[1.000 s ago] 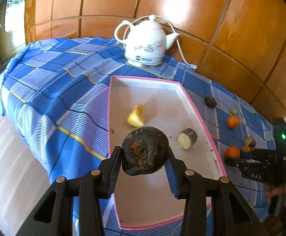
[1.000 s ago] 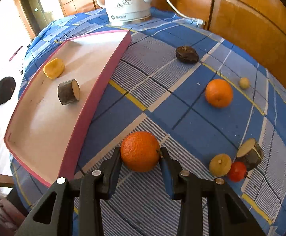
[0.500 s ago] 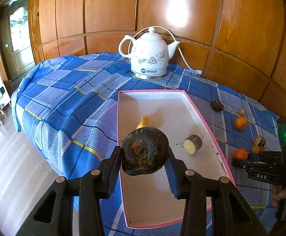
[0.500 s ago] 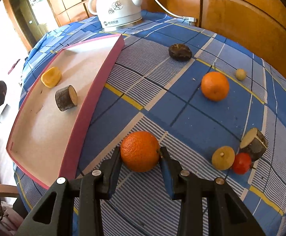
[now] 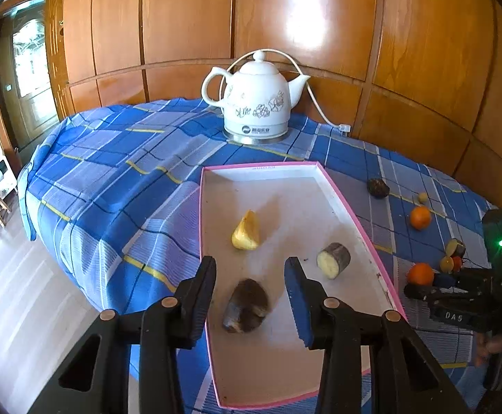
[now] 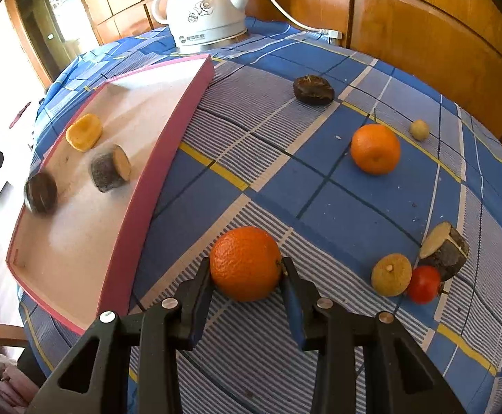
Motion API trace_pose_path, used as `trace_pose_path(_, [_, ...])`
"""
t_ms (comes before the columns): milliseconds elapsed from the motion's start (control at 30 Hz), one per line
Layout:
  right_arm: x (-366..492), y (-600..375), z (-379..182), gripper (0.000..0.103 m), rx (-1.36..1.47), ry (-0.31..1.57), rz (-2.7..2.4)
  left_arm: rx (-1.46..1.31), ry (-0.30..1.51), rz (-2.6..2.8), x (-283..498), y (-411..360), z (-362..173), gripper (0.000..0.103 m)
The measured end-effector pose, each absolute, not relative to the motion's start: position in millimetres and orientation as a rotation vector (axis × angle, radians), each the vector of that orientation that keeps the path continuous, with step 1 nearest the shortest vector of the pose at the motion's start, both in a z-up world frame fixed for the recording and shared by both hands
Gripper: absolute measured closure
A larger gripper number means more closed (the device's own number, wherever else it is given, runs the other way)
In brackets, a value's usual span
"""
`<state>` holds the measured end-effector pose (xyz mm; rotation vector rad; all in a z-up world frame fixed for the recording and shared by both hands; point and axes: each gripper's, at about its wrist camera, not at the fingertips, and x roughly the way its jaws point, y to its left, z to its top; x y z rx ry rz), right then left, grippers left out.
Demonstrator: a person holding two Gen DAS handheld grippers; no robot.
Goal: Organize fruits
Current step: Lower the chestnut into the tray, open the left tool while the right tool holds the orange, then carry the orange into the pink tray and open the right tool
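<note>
My left gripper [image 5: 251, 265] hangs open above the near part of the pink-rimmed white tray [image 5: 347, 207]. A dark brown round fruit [image 5: 246, 305] lies loose on the tray floor below the jaws, blurred. The same fruit [image 6: 40, 191] shows in the right wrist view. Also in the tray are a yellow fruit wedge [image 5: 246, 231] and a cut, dark-skinned stub [image 5: 333, 260]. My right gripper [image 6: 246, 267] is shut on an orange [image 6: 245, 264] that rests on the blue checked cloth, right of the tray [image 6: 168, 131].
A white kettle [image 5: 257, 103] with its cord stands behind the tray. On the cloth lie another dark fruit [image 6: 313, 89], a second orange [image 6: 375, 148], a small yellow ball [image 6: 419, 130], a tan round fruit [image 6: 391, 274], a red fruit [image 6: 423, 284] and a cut stub [image 6: 445, 250]. The table edge drops off to the left.
The dark fruit has left the left gripper's jaws and now lies in the tray. The left view has tilted up a little. The right gripper still holds its orange.
</note>
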<state>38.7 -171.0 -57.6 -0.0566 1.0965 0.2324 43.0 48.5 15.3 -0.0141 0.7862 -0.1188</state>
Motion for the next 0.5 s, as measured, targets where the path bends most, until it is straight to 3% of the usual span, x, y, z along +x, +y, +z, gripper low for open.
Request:
trace_pose_path(200, [37,-169,-57,0.065,-0.08,1.089,0.232,-0.008,0.788,-0.146,56,43,13,0.071])
trace_pose_path(500, [36,-170,-57,0.065,-0.076,1.087,0.241,-0.029,0.799,-0.124,57,42,11,0.07])
